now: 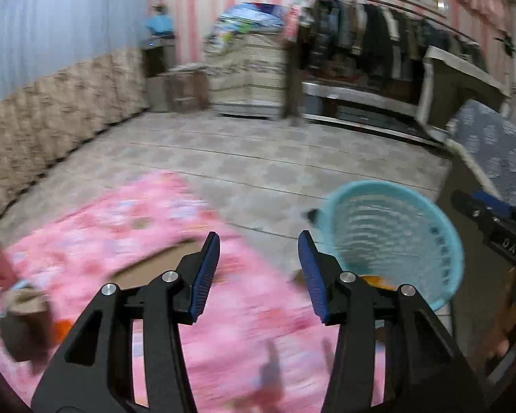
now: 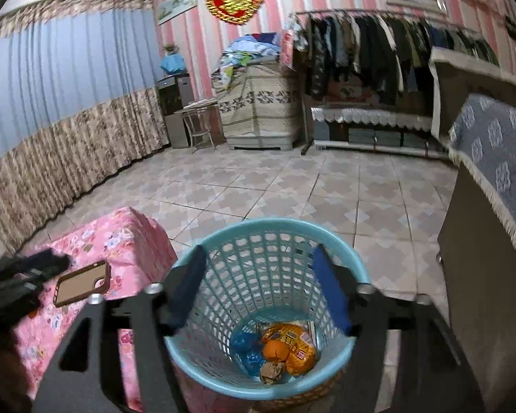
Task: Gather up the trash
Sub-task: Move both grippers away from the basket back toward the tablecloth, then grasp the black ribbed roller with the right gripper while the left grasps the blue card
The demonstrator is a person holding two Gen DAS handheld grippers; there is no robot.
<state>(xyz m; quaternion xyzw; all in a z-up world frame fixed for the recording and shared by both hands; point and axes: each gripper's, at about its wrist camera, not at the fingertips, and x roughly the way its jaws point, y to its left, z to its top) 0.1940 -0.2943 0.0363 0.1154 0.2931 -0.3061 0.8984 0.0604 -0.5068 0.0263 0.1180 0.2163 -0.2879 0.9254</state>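
A light blue plastic basket (image 2: 278, 234) stands on the floor beside a pink flowered table (image 2: 120, 237). In it lie an orange wrapper (image 2: 289, 344), blue plastic (image 2: 247, 347) and a brown crumpled scrap (image 2: 271, 371). My right gripper (image 2: 261, 289) is open and empty directly over the basket mouth. My left gripper (image 1: 258, 272) is open and empty above the pink table (image 1: 223, 337), with the basket (image 1: 395, 237) to its right. A brown crumpled piece (image 1: 24, 320) lies at the table's left edge, blurred. The right gripper's arm (image 1: 492, 230) shows at far right.
A phone in a brown case (image 2: 82, 284) lies on the pink table; it is blurred in the left wrist view (image 1: 154, 268). A cabinet with a grey patterned cover (image 2: 492, 241) stands right of the basket. Tiled floor (image 2: 292, 179), curtains, a bed and a clothes rack lie beyond.
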